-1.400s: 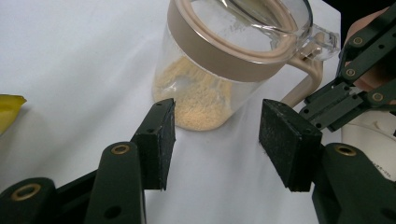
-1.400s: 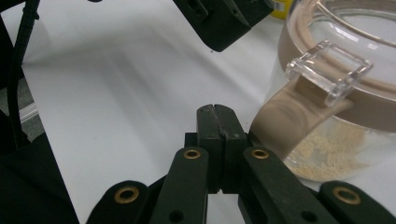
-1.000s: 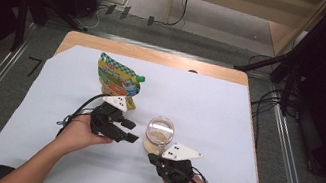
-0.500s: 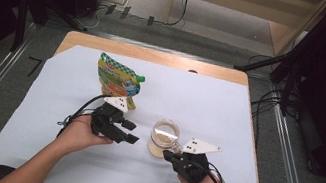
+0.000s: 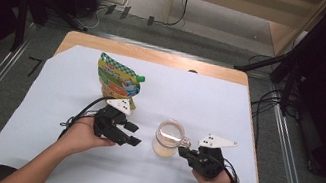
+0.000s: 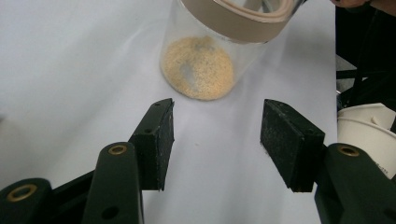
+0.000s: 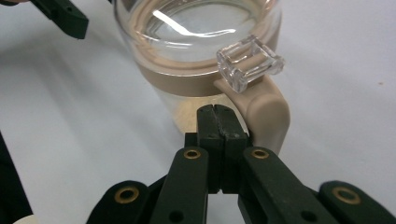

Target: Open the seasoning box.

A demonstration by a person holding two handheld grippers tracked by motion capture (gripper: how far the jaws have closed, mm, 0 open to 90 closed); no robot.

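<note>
A clear jar (image 5: 169,138) with a beige lid band stands on the white sheet, a thin layer of tan granules (image 6: 198,70) at its bottom. A clear clasp (image 7: 250,63) on a beige strap sticks out from the rim. My left gripper (image 5: 133,134) lies just left of the jar, open, with nothing between its jaws (image 6: 217,135). My right gripper (image 5: 184,151) is at the jar's right side. In the right gripper view its jaws (image 7: 217,116) are shut together with nothing in them, and the tips sit under the clasp, beside the strap.
A green and yellow pouch (image 5: 117,81) with a green cap stands behind the left hand. White paper (image 5: 210,100) covers the table, with its wooden edge at the back. A paper cup (image 6: 369,126) shows at the right edge of the left gripper view.
The right hand has moved to the right with its gripper shut. The jar has shifted slightly right and nearer. The left gripper has kept still.
</note>
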